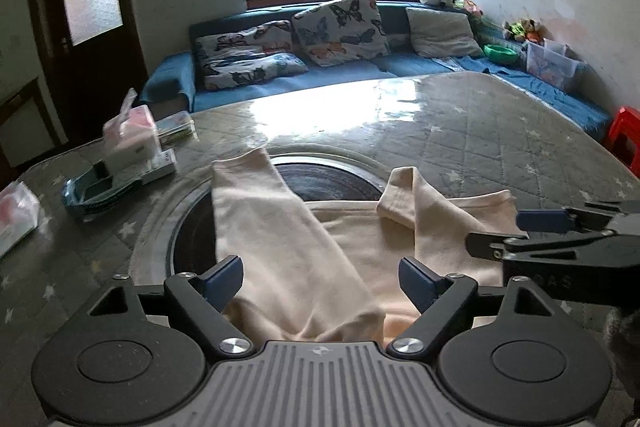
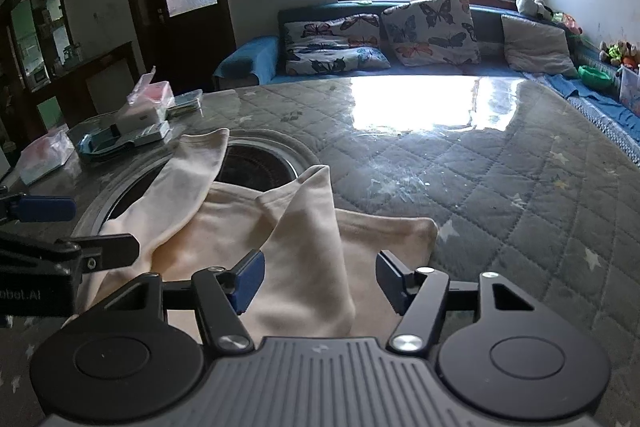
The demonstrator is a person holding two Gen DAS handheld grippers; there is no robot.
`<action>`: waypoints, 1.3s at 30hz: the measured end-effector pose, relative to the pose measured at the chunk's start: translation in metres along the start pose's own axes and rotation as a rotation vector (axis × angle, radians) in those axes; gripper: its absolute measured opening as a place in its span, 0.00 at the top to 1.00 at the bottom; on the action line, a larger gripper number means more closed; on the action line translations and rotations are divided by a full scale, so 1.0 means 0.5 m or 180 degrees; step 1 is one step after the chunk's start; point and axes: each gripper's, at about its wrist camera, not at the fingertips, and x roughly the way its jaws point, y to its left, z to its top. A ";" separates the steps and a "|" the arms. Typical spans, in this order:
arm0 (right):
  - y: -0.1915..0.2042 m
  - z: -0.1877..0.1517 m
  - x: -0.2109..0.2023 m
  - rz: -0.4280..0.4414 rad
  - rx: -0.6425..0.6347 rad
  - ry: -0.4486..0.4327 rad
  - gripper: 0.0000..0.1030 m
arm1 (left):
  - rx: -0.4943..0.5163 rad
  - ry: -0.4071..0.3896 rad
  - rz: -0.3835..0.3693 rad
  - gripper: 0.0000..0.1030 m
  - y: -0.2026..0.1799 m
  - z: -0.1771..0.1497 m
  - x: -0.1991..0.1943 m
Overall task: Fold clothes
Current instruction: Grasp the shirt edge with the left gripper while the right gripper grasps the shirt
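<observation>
A cream long-sleeved top lies flat on the quilted table cover, both sleeves folded inward over its body. It also shows in the right wrist view. My left gripper is open, its jaws standing either side of the left sleeve near the garment's near edge, holding nothing. My right gripper is open over the right sleeve, holding nothing. The right gripper shows at the right of the left wrist view. The left gripper shows at the left of the right wrist view.
A dark round inset lies in the table under the garment's far part. Tissue packs and small boxes sit at the table's left. A blue sofa with butterfly cushions stands behind. A red stool stands at the right.
</observation>
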 end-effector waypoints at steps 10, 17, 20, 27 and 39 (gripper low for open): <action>-0.012 0.026 0.072 0.0057 0.0012 0.0112 0.49 | 0.0105 0.0246 -0.0079 0.43 0.001 0.011 0.074; -0.014 0.027 0.104 0.0103 -0.0006 0.0207 0.59 | 0.0072 0.0363 -0.0137 0.81 0.012 0.000 0.093; -0.009 0.026 0.106 0.0111 -0.0052 0.0212 0.62 | 0.0089 0.0330 -0.0144 0.91 0.015 -0.004 0.089; 0.007 0.029 0.116 0.0132 -0.0167 0.0222 0.70 | 0.0053 0.0198 -0.0109 0.97 0.031 -0.008 0.063; -0.003 0.024 0.031 0.0156 -0.0089 -0.0058 0.93 | -0.0207 0.0030 0.0068 0.97 0.102 -0.033 -0.016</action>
